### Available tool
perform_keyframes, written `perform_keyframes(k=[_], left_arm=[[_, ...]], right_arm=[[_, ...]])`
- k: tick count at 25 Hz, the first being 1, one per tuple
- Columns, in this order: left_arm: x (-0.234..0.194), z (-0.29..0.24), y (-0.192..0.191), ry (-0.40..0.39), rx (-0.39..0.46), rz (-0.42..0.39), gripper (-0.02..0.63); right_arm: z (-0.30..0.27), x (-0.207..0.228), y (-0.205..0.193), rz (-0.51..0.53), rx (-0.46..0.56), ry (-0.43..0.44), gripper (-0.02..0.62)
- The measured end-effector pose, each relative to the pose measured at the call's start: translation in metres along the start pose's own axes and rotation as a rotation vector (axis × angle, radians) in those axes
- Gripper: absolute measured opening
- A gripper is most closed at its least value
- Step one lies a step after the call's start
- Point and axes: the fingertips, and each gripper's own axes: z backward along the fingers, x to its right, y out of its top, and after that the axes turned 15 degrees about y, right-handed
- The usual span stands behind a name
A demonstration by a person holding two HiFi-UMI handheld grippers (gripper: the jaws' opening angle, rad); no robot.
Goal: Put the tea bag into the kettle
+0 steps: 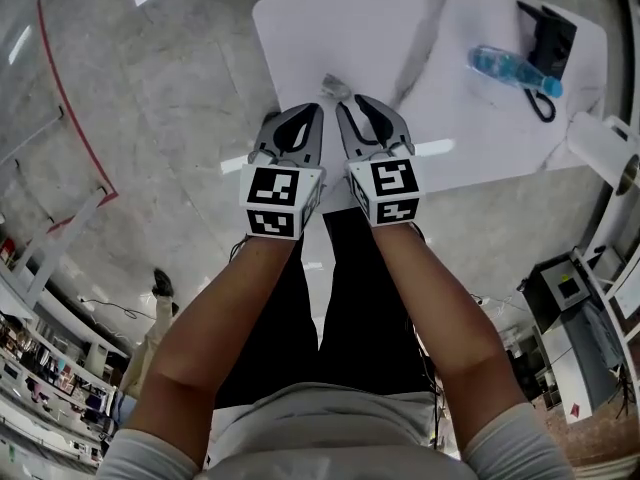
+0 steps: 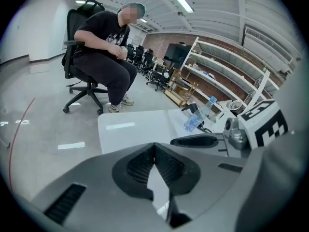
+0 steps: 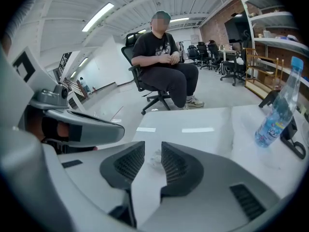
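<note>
A small crumpled pale tea bag (image 1: 331, 86) lies near the front edge of the white table (image 1: 350, 28). Both grippers hover side by side just short of it. My right gripper (image 3: 153, 151) is open, and the tea bag (image 3: 155, 158) shows through the gap, a little beyond the fingertips and not touched. My left gripper (image 2: 154, 146) is shut, its ribbed pads meeting at the tip with nothing between them. In the head view the left gripper (image 1: 312, 110) and right gripper (image 1: 350, 103) sit close together. I cannot make out a kettle for sure.
A clear water bottle with a blue cap (image 1: 510, 68) lies at the table's far right beside a black object (image 1: 548, 43). A person sits on an office chair (image 3: 164, 62) beyond the table. Shelving (image 2: 227, 76) stands at the right.
</note>
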Motion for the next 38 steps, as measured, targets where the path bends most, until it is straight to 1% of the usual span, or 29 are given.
perform_keyframes(k=[6, 11, 16, 21, 22, 24, 25, 26, 32, 35, 38], left_arm=[[-0.008, -0.026, -0.015, -0.012, -0.011, -0.019, 0.008], [-0.011, -0.042, -0.018, -0.010, -0.015, -0.010, 0.008], [-0.013, -0.046, -0.017, -0.008, -0.014, -0.009, 0.008], [-0.014, -0.046, -0.015, -0.008, -0.008, -0.009, 0.008], [-0.014, -0.046, -0.014, -0.009, -0.008, -0.006, 0.008], [-0.015, -0.045, -0.014, -0.012, -0.008, -0.005, 0.008], [-0.015, -0.044, -0.014, -0.014, -0.008, -0.008, 0.008], [-0.016, -0.043, -0.014, -0.015, -0.008, -0.013, 0.008], [-0.019, -0.036, -0.006, -0.009, -0.006, -0.016, 0.008], [-0.014, -0.022, 0.006, -0.020, 0.003, -0.026, 0.008], [-0.006, -0.008, 0.023, -0.023, 0.024, -0.034, 0.008]], right_arm=[[-0.026, 0.012, -0.019, 0.021, -0.033, 0.004, 0.118], [-0.039, 0.024, -0.029, -0.001, -0.051, -0.011, 0.120], [-0.043, 0.028, -0.034, 0.007, -0.069, -0.021, 0.120], [-0.044, 0.030, -0.035, -0.007, -0.072, -0.032, 0.115], [-0.044, 0.031, -0.035, -0.007, -0.075, -0.039, 0.097], [-0.042, 0.032, -0.036, -0.006, -0.085, -0.053, 0.032], [-0.041, 0.032, -0.036, -0.006, -0.089, -0.056, 0.015], [-0.041, 0.030, -0.036, -0.007, -0.090, -0.055, 0.012], [-0.027, 0.027, -0.021, -0.017, -0.059, -0.067, 0.012], [-0.012, 0.018, -0.003, -0.032, -0.022, -0.072, 0.012], [0.009, 0.009, 0.021, -0.007, 0.017, -0.085, 0.012]])
